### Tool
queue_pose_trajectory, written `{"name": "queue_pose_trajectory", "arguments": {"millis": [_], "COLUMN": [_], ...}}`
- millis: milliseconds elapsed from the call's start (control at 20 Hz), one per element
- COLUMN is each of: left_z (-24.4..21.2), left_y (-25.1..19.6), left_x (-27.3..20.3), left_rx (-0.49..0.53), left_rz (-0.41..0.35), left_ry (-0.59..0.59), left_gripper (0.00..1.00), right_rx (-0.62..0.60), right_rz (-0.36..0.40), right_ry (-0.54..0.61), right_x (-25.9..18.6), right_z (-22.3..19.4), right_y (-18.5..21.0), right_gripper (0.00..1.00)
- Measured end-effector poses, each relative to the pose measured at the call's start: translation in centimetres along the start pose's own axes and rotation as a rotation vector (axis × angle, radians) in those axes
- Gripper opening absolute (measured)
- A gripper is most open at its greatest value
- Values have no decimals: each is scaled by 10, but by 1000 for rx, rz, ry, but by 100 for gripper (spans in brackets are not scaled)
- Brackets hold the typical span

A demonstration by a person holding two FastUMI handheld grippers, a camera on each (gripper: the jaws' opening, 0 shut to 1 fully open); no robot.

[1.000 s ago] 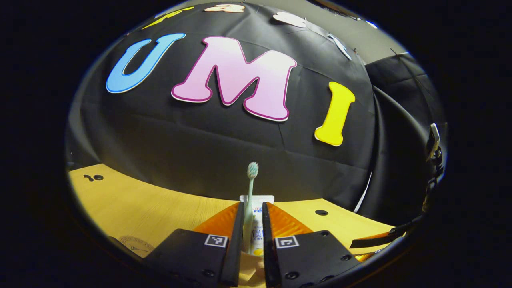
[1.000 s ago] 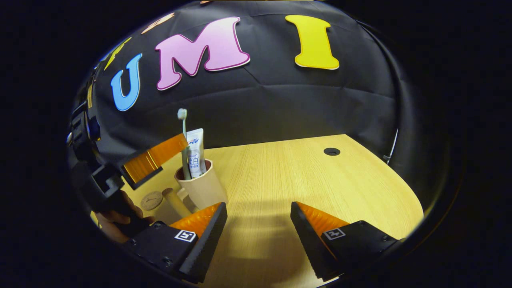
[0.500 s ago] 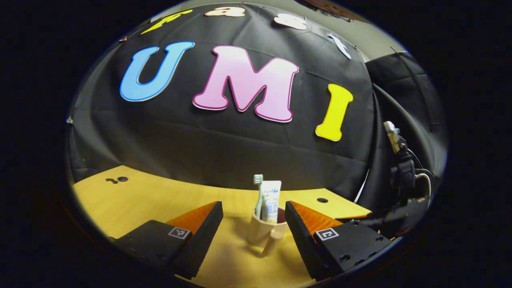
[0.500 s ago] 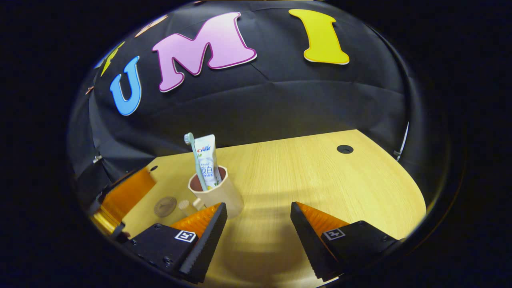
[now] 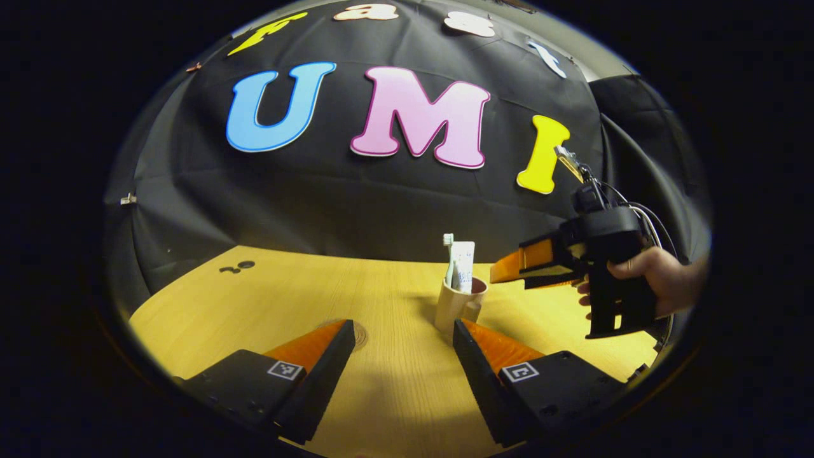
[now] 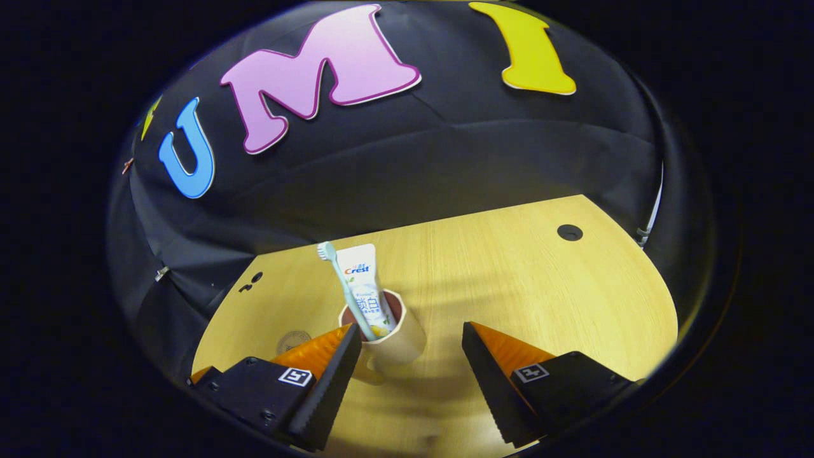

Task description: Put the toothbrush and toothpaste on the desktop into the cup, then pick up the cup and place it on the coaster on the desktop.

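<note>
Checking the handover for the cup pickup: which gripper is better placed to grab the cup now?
Right, probably. In the right gripper view the right gripper is open with the cup close between its fingers. In the left gripper view the left gripper is open too, but the cup sits farther off.

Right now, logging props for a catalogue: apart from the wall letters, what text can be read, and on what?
Toothpaste: a printed label, left unquoted here; its lower lines are too small.
Coaster: marking too blurred to read.
Square tags on the fingers: patterns, no words.
</note>
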State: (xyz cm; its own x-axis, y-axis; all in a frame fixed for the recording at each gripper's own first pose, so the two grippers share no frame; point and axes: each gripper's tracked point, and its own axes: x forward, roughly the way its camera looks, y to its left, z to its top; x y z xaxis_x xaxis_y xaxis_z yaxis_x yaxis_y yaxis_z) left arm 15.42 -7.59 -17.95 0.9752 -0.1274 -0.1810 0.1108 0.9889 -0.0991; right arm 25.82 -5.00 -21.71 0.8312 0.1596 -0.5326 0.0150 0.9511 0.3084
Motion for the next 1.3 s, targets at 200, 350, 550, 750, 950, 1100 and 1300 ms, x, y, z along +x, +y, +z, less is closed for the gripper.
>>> {"name": "queue_pose_trajectory", "arguments": {"millis": [200, 350, 550, 750, 950, 1100, 1300], "left_z": [-2, 1, 12, 8, 0, -15, -27], "left_y": [23, 50, 86, 120, 142, 157, 158], "left_x": [-24, -35, -48, -58, -67, -73, -79], "left_rx": [-18, 20, -1, -47, -112, -121, -139], "left_rz": [58, 109, 172, 252, 304, 334, 331], "left_ry": [11, 19, 15, 31, 52, 100, 134], "left_gripper": [98, 98, 98, 98, 98, 98, 98], "right_rx": [-36, -61, -51, -80, -65, -83, -35], "right_rz": [-14, -2, -39, -73, -107, -141, -164], "right_ry": [129, 219, 353, 449, 499, 536, 570], "right_x": [9, 14, 23, 34, 51, 58, 66], "right_z": [-10, -16, -35, -51, -60, -69, -76], "right_y": [18, 32, 35, 37, 40, 36, 30], "right_gripper": [98, 98, 98, 98, 98, 98, 96]}}
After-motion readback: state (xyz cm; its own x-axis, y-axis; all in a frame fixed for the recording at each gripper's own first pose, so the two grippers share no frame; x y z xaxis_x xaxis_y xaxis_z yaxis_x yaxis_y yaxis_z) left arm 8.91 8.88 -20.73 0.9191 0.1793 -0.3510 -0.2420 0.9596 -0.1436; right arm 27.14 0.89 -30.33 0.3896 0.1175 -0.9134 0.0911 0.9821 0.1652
